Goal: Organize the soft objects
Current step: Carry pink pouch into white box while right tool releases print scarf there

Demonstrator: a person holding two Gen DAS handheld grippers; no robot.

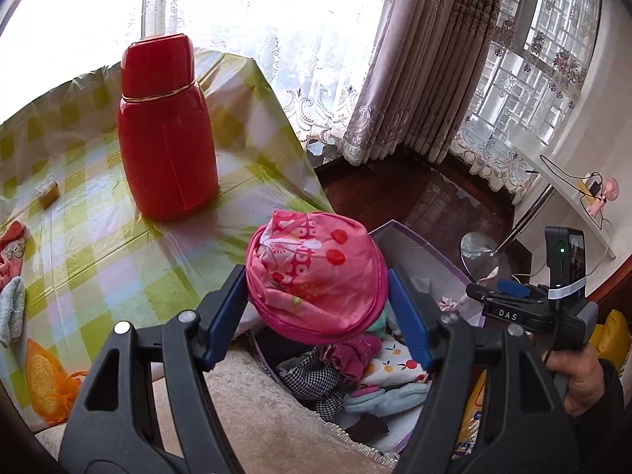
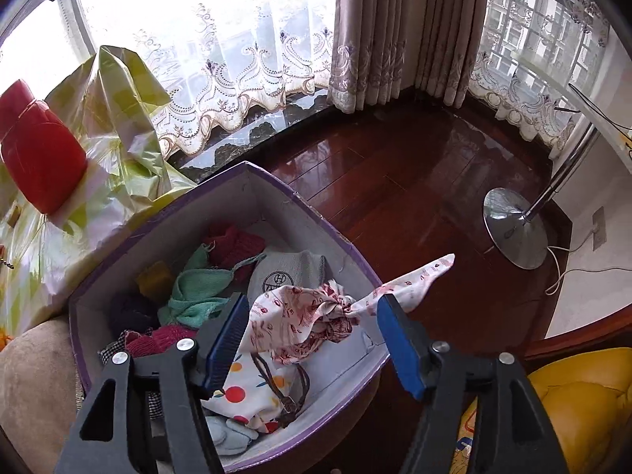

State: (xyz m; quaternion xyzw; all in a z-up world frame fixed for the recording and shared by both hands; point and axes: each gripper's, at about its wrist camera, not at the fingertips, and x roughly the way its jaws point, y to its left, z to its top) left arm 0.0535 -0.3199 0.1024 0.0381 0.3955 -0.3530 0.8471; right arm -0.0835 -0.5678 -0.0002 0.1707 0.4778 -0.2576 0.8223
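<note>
A purple-edged cardboard box (image 2: pixel 300 201) is seen filled with knitted, checked and fruit-printed soft items. A round pink satin cushion (image 1: pixel 316 280) is clamped between the pads of the left tool (image 1: pixel 316 316) above the box. A crumpled red-printed white cloth (image 2: pixel 312 324) hangs loose between the parted pads of the right tool (image 2: pixel 312 343)

Glossy dark wood floor (image 2: pixel 395 181); lace curtains (image 2: pixel 237 79), bright windows (image 1: pixel 276 8); chrome lamp base (image 2: pixel 509 233)
</note>
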